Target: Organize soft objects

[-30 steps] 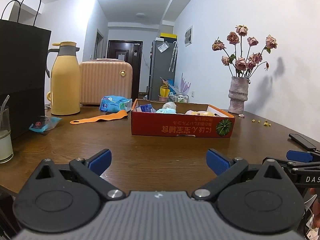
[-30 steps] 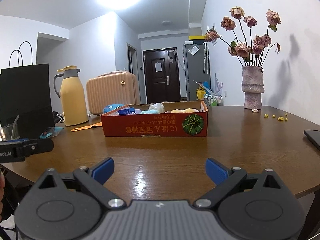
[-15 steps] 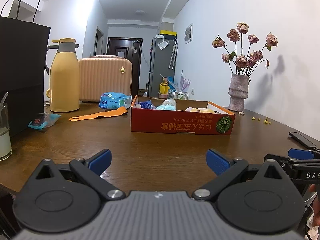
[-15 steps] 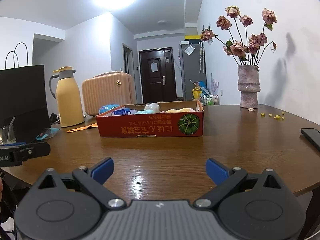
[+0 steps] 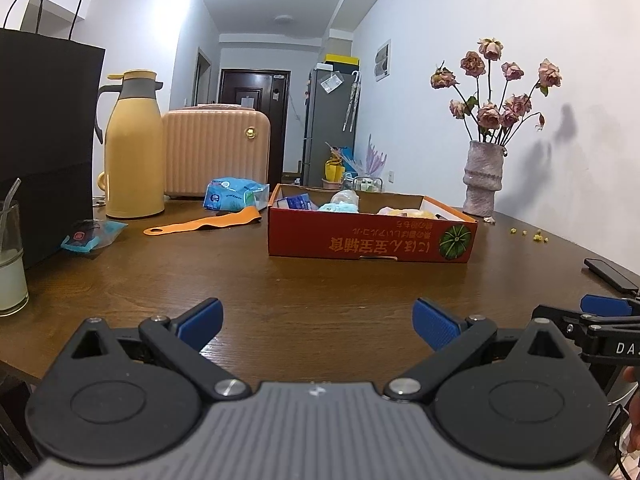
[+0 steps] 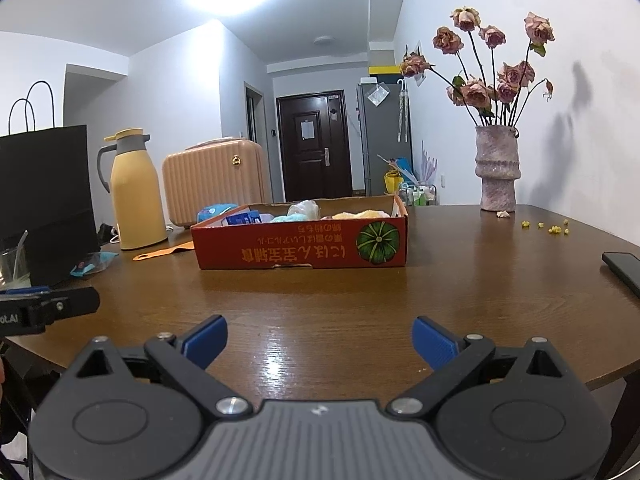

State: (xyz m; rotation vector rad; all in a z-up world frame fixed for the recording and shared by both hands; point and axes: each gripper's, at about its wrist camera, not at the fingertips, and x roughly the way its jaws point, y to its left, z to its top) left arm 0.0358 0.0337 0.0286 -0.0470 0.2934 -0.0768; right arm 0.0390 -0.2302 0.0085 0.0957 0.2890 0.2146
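Both claws hover over the near edge of the worktop point(image 6: 320, 292), each spread wide and empty; left claw point(image 5: 318, 318), right claw point(image 6: 320, 338); the red box point(image 6: 300, 246) holding soft things sits at 12 o'clock, well apart; an orange strap point(image 5: 204, 225) lies at its 9 o'clock, beside a blue packet point(image 5: 232, 195).

Both wrist cameras sit low at the near table point(image 5: 312, 280) edge, facing across it toward the red box point(image 5: 372, 240) point(image 6: 300, 246), left camera left of right, sharing box, vase point(image 6: 497, 168), jug point(image 5: 134, 148).
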